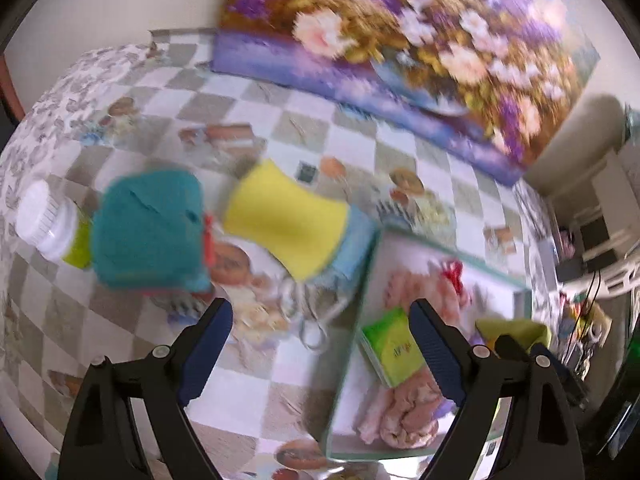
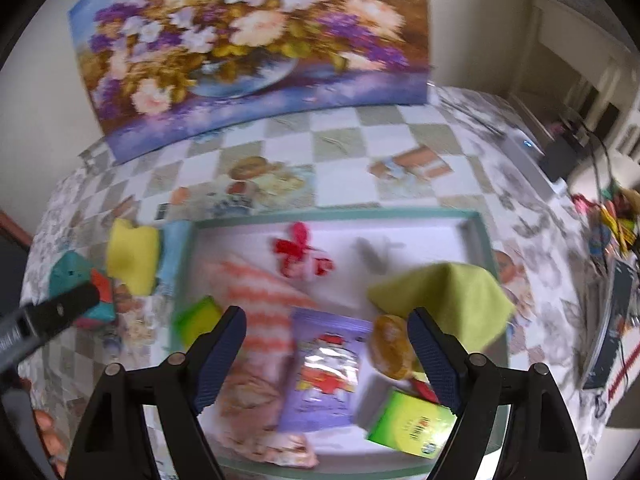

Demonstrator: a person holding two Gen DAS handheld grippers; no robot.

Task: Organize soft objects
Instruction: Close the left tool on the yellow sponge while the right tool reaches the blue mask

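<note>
My left gripper (image 1: 320, 312) is open and holds nothing. It hangs over the tablecloth beside the left rim of the white tray (image 1: 516, 290). Ahead of it lie a yellow sponge (image 1: 284, 220) on a pale blue mask (image 1: 354, 252) and a teal cloth (image 1: 148, 228). My right gripper (image 2: 326, 316) is also open and holds nothing, above the tray (image 2: 332, 213). Under it lie a pink striped towel (image 2: 260, 308), a purple packet (image 2: 324, 376), an orange round thing (image 2: 392, 344), a lime cloth (image 2: 448, 300) and a green tissue pack (image 2: 412, 424).
A white-capped bottle (image 1: 48, 220) lies left of the teal cloth. A large flower painting (image 2: 248, 40) leans against the wall behind the table. Cables and clutter sit off the table's right side (image 2: 612, 224). A hand (image 2: 44, 428) shows at the lower left.
</note>
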